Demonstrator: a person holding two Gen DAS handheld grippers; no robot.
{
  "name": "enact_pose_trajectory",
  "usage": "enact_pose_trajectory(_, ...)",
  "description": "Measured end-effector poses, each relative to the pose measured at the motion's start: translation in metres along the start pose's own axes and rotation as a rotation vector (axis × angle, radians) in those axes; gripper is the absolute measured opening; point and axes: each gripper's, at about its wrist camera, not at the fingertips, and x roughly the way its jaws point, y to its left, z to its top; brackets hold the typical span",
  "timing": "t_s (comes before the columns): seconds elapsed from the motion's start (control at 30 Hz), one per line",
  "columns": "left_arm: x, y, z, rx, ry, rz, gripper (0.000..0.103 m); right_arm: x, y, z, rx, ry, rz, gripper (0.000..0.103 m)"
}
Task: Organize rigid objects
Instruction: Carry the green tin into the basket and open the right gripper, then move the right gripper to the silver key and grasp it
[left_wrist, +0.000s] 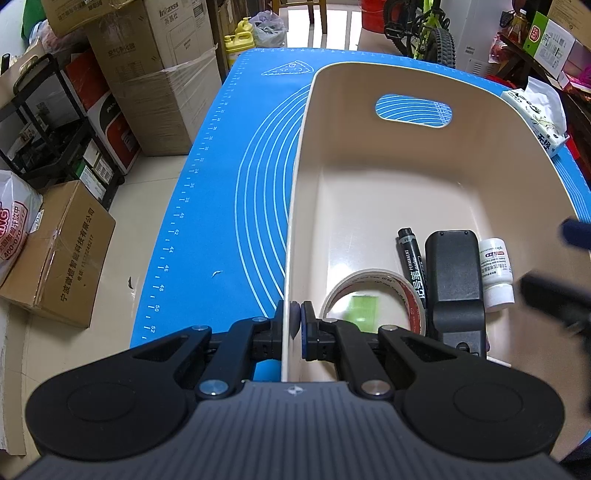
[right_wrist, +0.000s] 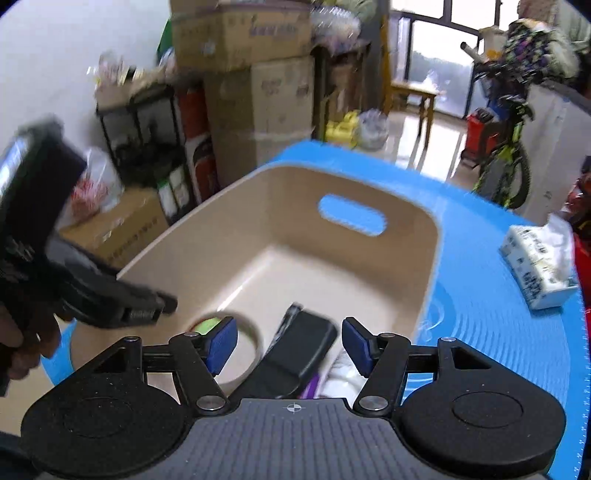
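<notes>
A beige bin (left_wrist: 369, 155) stands on the blue mat (left_wrist: 221, 221). At its near end lie a tape roll (left_wrist: 373, 284), a black permanent marker (left_wrist: 412, 258), a black device (left_wrist: 456, 273) and a small white bottle (left_wrist: 496, 273). My left gripper (left_wrist: 298, 317) is shut on the bin's left wall, one pad on each side. In the right wrist view my right gripper (right_wrist: 290, 347) hovers open over the bin (right_wrist: 258, 229). The black device (right_wrist: 299, 347) lies below its fingers, untouched, between the tape roll (right_wrist: 243, 354) and the white bottle (right_wrist: 343, 373).
A tissue pack (left_wrist: 535, 114) lies on the mat right of the bin. Stacked cardboard boxes (left_wrist: 155, 74) and a black shelf (left_wrist: 48, 122) stand on the floor to the left. A bicycle (left_wrist: 424, 33) is beyond the table's far edge. A hand (right_wrist: 22, 350) holds the left gripper.
</notes>
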Motion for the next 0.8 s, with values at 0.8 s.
enact_pose_trajectory(0.8,0.001,-0.002,-0.002,0.000,0.002,0.004,0.008,-0.015,-0.116,-0.069,0.099,0.072,-0.126,0.068)
